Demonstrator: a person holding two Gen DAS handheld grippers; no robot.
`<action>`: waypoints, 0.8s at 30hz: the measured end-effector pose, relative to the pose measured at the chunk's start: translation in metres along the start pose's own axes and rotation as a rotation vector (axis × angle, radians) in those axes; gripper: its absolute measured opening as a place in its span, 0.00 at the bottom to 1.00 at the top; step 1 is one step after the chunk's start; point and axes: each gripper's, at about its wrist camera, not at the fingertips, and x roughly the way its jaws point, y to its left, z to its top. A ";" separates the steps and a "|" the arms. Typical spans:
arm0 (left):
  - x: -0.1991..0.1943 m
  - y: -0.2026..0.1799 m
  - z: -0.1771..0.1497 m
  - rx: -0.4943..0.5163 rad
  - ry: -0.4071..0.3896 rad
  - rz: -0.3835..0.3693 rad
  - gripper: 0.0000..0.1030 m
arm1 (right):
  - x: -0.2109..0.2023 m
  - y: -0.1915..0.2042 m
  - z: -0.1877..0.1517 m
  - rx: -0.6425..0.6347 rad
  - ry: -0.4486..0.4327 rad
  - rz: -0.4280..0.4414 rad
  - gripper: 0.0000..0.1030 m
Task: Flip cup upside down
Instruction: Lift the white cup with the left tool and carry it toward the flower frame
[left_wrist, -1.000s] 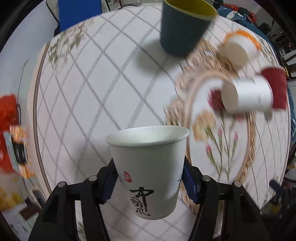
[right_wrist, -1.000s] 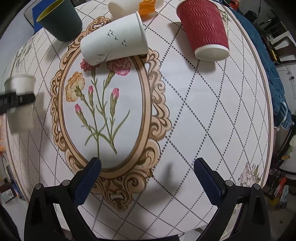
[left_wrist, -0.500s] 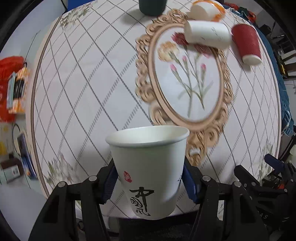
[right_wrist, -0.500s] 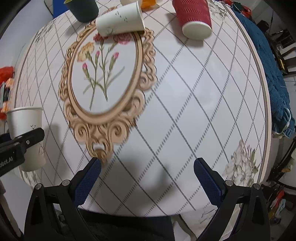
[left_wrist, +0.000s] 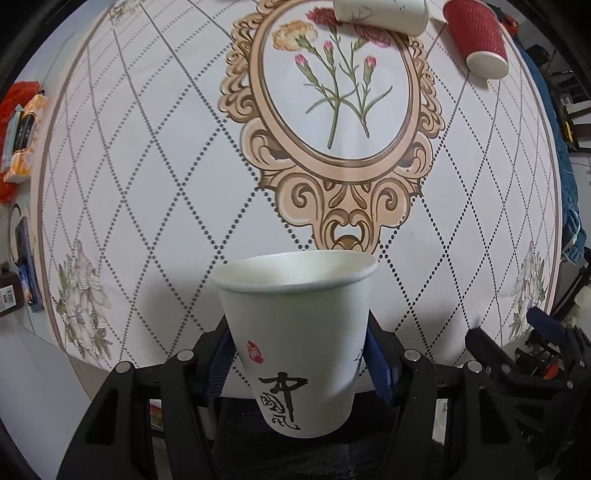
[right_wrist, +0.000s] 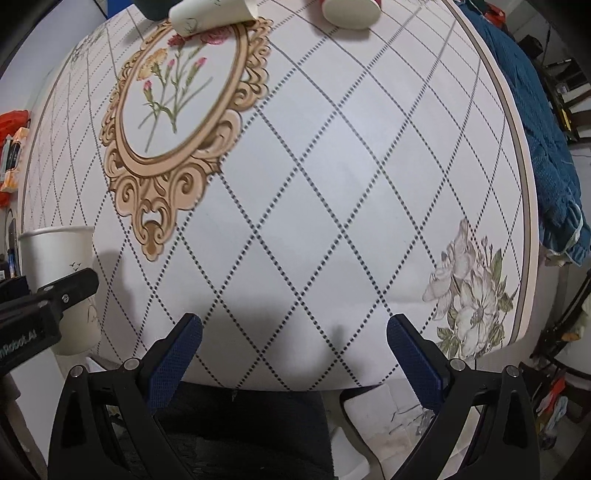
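The white paper cup with black calligraphy (left_wrist: 295, 339) is upright, mouth up, clamped between the blue pads of the left gripper (left_wrist: 297, 363) near the front edge of the round patterned table (left_wrist: 147, 177). The right gripper (right_wrist: 293, 356) hangs empty, jaws wide apart. Judged step: cup lifted, not inverted; next, roll the wrist over and set it rim-down

Left tool (left_wrist: 297, 363): black angular frame, silver screws, ribbed blue pads (left_wrist: 377, 363); right tool (right_wrist: 294, 352) alike; white lettering on one side.
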 end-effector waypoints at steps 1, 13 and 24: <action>0.001 0.001 0.004 0.002 0.006 -0.003 0.59 | 0.001 -0.005 -0.003 0.003 0.004 -0.003 0.99; 0.052 -0.027 0.033 0.028 0.078 0.011 0.59 | 0.024 -0.032 0.000 0.083 0.046 -0.025 0.99; 0.067 -0.028 0.043 0.015 0.077 0.003 0.68 | 0.024 -0.035 0.001 0.116 0.048 -0.042 0.99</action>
